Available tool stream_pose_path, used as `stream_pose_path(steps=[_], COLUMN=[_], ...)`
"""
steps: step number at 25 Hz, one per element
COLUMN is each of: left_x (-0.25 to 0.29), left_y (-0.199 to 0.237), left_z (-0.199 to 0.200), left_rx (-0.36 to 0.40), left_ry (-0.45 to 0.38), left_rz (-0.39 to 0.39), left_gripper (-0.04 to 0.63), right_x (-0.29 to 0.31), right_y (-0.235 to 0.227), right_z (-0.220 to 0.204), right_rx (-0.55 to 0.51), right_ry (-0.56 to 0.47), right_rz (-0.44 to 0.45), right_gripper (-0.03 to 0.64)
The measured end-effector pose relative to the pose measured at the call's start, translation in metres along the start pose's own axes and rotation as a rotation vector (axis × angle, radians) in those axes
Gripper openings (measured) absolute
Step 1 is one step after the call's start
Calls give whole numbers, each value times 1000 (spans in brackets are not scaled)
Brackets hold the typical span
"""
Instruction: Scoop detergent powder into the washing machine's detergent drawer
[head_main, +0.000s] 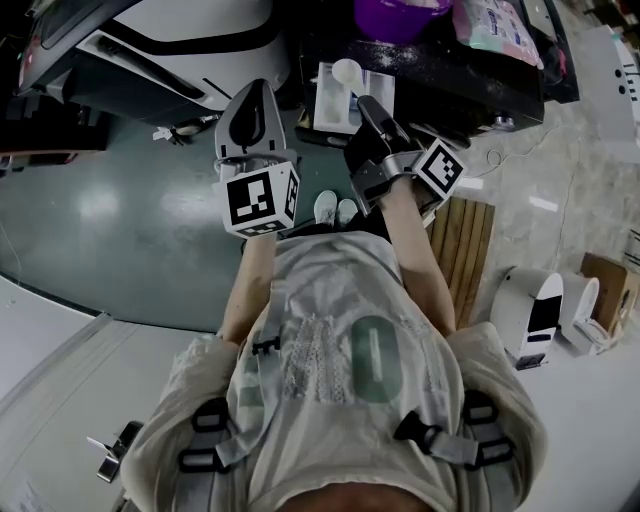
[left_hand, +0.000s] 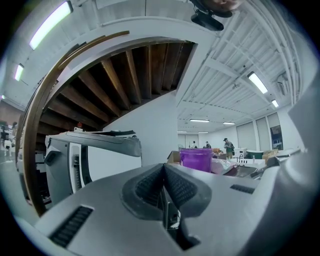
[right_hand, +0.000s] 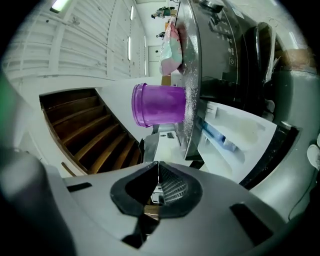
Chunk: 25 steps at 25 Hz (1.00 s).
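- Both arms reach forward at mid-frame, with the left gripper (head_main: 254, 100) and right gripper (head_main: 366, 108) side by side. Each has its jaws pressed together on nothing.
- Just beyond the right gripper, at upper centre, the detergent drawer (head_main: 338, 100) stands pulled open.
- Farther up, the purple tub (head_main: 400, 15) sits on the washer (head_main: 480, 80). Scooping looks not yet begun.
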<state>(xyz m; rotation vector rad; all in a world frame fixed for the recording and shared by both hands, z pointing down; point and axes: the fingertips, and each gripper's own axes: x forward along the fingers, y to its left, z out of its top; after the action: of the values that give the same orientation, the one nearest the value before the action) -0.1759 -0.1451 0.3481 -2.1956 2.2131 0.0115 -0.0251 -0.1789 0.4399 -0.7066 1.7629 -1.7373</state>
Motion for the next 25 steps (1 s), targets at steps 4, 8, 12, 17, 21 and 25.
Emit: stream_pose_path(steps=[4,8,12,17,21,25], left_x=[1,0,-2,-3,-1,-1], left_y=[8,9,9,11,13,18], left_z=[0,1,1,-4,-6,-8], left_rx=[-1,-4,-7,-15,-19,-24], left_ry=[2,-2,-1,4,9,11], left_rz=[17,16,14,20,27,38], left_gripper=[20,20,20,20,20,20], right_x=[5,7,7,6,8,10], right_y=[0,0,-1,-7,-6,-8], right_z=[-6,-7,-7,-4,-3,-7], right_rx=[-5,-2,-39,-195,-388,-595], right_ry=[23,27,37,75,129,204], right_rz=[-3,-8,-26,-96,-147,-210], right_gripper=[9,9,9,9,9,9])
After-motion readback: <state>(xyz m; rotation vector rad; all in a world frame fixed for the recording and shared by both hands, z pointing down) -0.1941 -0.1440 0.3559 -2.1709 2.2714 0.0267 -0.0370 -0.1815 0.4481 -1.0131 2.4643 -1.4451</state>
